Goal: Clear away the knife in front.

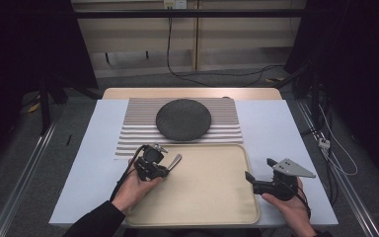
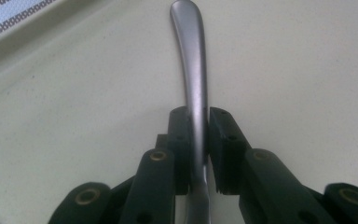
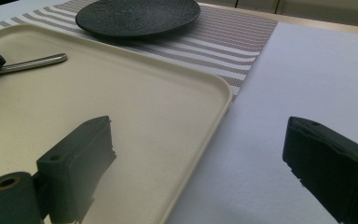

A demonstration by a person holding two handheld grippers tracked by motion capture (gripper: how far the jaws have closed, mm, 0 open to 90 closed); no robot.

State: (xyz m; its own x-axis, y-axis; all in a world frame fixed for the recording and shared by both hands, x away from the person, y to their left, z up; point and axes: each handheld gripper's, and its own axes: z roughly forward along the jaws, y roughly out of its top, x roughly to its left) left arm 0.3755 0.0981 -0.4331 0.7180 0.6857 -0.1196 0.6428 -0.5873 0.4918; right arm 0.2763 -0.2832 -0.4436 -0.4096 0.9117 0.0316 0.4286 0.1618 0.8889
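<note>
High view: left gripper (image 1: 170,167) jaws clamp a metal handle (image 1: 174,161) over the tray (image 1: 212,197).
Axis: handle runs straight out toward the black plate (image 1: 183,119).
Right gripper (image 1: 258,176): jaws apart, empty, farther off.

High view looks down over table; gripper views sit low, close; all share tray (image 1: 212,197).
</note>
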